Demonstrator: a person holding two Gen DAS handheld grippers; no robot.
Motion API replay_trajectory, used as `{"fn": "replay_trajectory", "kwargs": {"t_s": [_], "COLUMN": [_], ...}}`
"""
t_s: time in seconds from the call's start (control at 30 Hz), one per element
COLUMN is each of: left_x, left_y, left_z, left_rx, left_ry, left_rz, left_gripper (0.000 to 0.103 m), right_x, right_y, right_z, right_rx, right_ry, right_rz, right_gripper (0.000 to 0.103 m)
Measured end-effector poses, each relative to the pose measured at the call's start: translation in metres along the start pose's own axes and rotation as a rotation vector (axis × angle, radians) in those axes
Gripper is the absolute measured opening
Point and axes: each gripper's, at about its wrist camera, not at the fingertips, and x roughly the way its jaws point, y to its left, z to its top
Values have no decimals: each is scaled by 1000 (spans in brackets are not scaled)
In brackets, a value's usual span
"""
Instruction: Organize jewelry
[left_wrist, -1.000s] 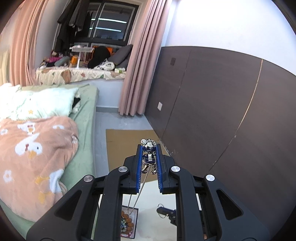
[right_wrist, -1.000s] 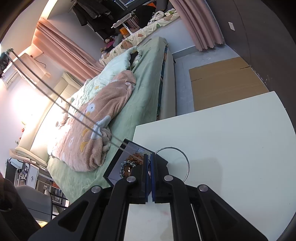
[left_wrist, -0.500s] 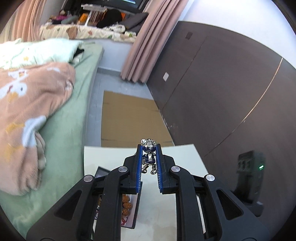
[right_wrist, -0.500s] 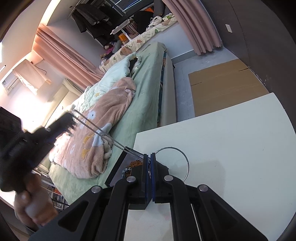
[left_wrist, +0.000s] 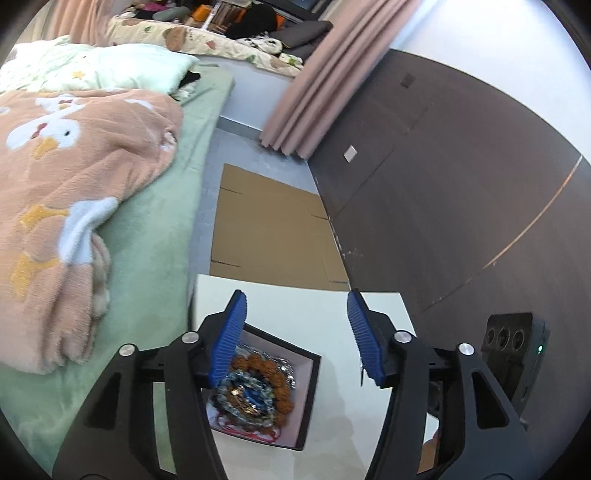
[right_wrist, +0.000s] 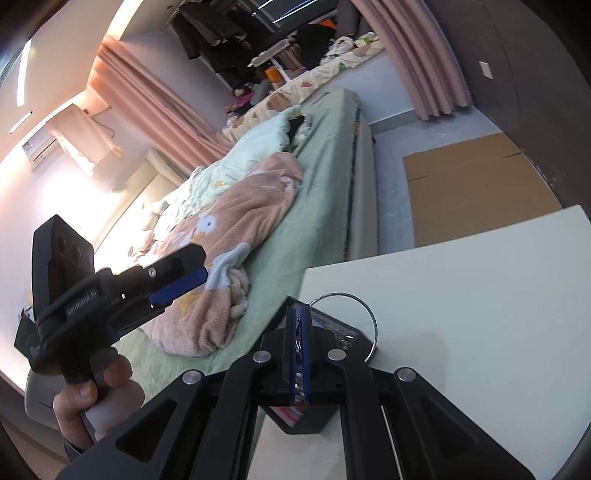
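**Loose jewelry heaped in the black box**

The jewelry (left_wrist: 255, 387), beaded bracelets and fine chain, lies piled in the black box (left_wrist: 308, 398) at the bench (left_wrist: 306, 306) edge beside the bed (left_wrist: 155, 236). It looks light, limp and tangle-prone; pinch one strand, not the heap. A thin metal ring (right_wrist: 371, 317) touches the box. The left gripper (left_wrist: 295, 332) hangs wide apart, empty, above it. The right gripper (right_wrist: 300, 354) is pressed nearly closed; what it pinches I cannot tell.

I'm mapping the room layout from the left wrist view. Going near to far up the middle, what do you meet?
Jewelry box → white table → flattened cardboard → grey floor → pink curtain.
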Motion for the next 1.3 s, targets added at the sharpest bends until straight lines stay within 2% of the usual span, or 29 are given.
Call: {"fn": "replay_trajectory", "kwargs": {"t_s": [0.07, 0.23, 0.4, 0.47, 0.5, 0.53, 0.6, 0.93, 1.17, 1.3], "left_x": [-3, -8, -12, -15, -16, -16, -18, -23, -27, -33], "left_y": [7, 20, 27, 29, 29, 29, 26, 7, -20, -36], "left_z": [3, 8, 9, 9, 8, 7, 4, -19, -47, -61], "left_rx": [-9, -28, -33, -35, -35, -34, -27, 50, 139, 183], "left_ry": [-6, -13, -16, -15, -15, -15, -10, 14, 43, 43], "left_rz": [6, 9, 15, 16, 17, 19, 26, 90, 106, 121], "left_gripper": [59, 71, 82, 83, 84, 84, 85, 92, 98, 98], "right_x": [7, 33, 54, 48, 41, 35, 22, -21, -56, -84], "right_y": [5, 19, 15, 12, 10, 10, 9, -8, -23, -29], "right_z": [-1, -5, -9, -9, -9, -9, -9, -13, -20, -29], "right_rx": [-4, -30, 3, 13, 17, 17, 11, 38, 43, 39], "right_ry": [5, 47, 117, 107, 85, 60, 26, -4, -5, -18], "right_rz": [13, 4, -64, -82, -88, -98, -109, -122, -164, -194], "right_gripper": [3, 5, 8, 18, 43, 63, 64, 63, 64, 74]}}
